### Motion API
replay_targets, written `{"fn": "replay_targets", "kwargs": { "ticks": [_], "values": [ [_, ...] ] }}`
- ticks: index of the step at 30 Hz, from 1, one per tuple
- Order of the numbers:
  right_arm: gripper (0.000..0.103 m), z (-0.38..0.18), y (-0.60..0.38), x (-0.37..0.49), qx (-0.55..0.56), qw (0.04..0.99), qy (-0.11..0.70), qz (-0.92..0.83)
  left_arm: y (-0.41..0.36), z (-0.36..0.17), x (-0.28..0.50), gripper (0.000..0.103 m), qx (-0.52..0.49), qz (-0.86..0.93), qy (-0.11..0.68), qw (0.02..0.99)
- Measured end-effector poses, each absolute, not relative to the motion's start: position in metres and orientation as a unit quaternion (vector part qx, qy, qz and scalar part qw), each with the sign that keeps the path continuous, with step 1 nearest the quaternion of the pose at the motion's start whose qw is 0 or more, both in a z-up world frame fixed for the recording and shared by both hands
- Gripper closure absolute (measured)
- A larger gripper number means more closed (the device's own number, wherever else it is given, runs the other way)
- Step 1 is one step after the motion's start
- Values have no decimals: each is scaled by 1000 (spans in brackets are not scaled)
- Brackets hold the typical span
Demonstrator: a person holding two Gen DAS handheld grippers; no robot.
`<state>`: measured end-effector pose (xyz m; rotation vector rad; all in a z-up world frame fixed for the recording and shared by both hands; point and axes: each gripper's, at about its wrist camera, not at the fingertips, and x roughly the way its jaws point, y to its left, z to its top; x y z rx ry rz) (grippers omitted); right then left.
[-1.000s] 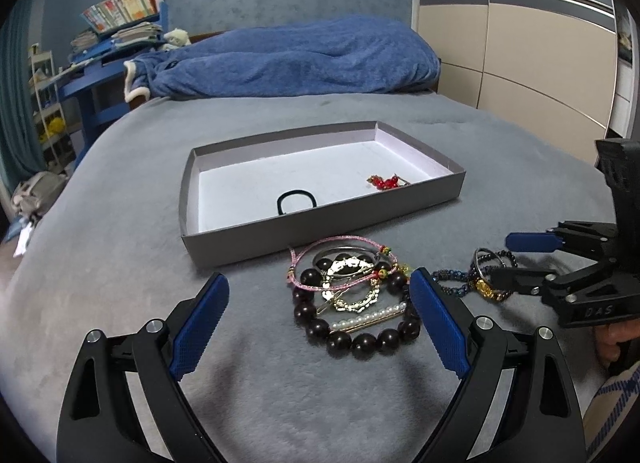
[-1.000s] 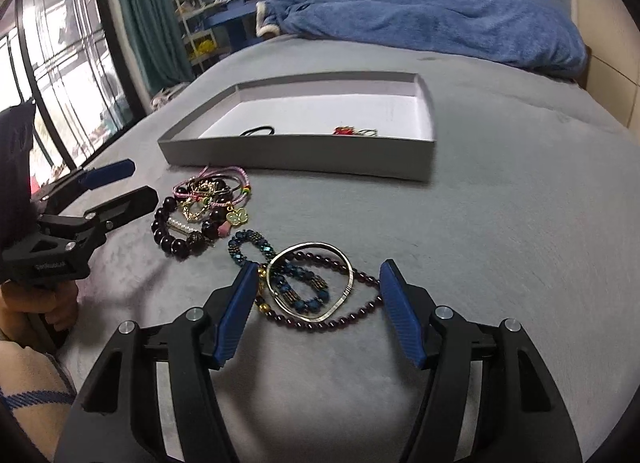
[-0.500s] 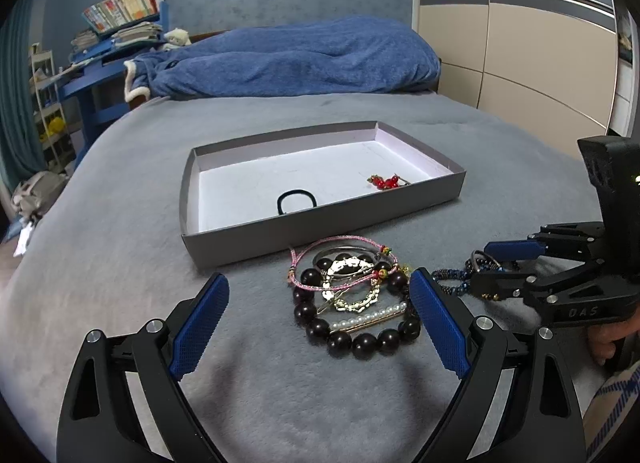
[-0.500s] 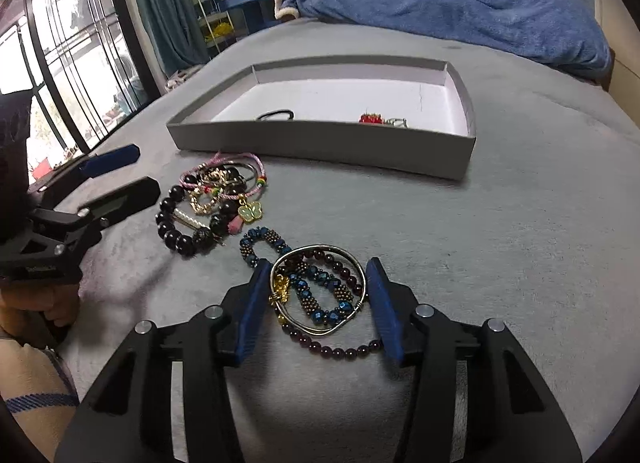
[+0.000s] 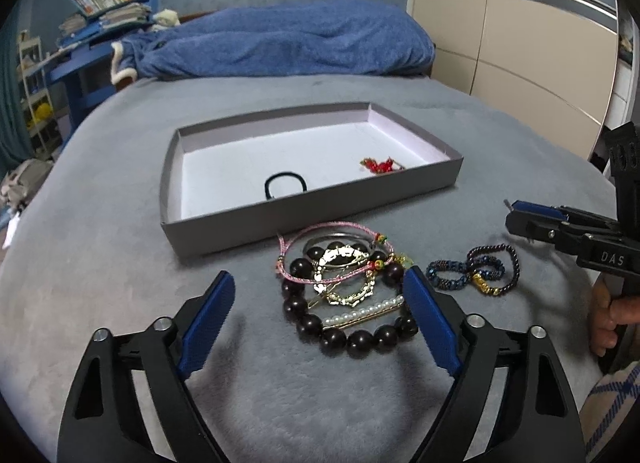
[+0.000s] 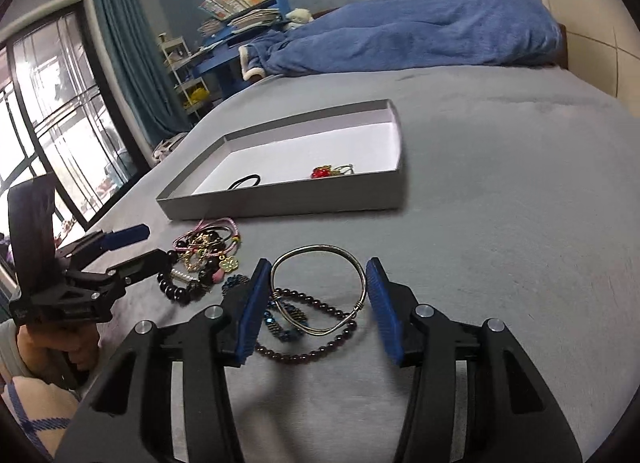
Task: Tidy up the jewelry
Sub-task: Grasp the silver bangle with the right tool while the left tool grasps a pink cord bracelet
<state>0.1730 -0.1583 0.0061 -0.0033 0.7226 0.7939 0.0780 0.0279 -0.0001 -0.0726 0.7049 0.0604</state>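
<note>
On the grey bed, a shallow grey tray point(image 5: 308, 219) holds a black hair tie point(image 5: 285, 183) and a red ornament point(image 5: 378, 164). In front of it lies a pile with a dark bead bracelet point(image 5: 352, 339), pearls and pink cord. My left gripper point(image 5: 318, 275) straddles this pile. Its jaws are closing, and the pads are still clear of the beads. My right gripper point(image 6: 317, 267) is shut on a silver bangle point(image 6: 320, 251), held just above the blue bead bracelets point(image 5: 448, 279) and a purple bead strand point(image 6: 304, 355). In the left wrist view the right gripper point(image 5: 510, 217) shows edge-on.
A blue blanket point(image 5: 280, 43) is bunched at the bed's far end. Beige wardrobe doors point(image 5: 520, 43) stand on the right, and a blue desk with books point(image 5: 100, 3) on the left. A large window point(image 6: 48, 123) lies beyond the left gripper point(image 6: 154, 243). A hand point(image 5: 608, 315) holds the right gripper's handle.
The right gripper narrowed onto the silver bangle and lifted it off the bead bracelets, which stayed on the bed. The left jaws have narrowed slightly around the pile.
</note>
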Motion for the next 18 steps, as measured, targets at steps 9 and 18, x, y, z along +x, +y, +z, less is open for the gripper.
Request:
{"fn": "replay_targets", "kwargs": {
  "ticks": [9,18],
  "values": [
    [54,5,-157,175,-1,857,349,380,17,-7,95,47,22,29,384,923],
    [54,5,-155,172,-3,856,351,380,17,-9,103,87,48,26,394,918]
  ]
}}
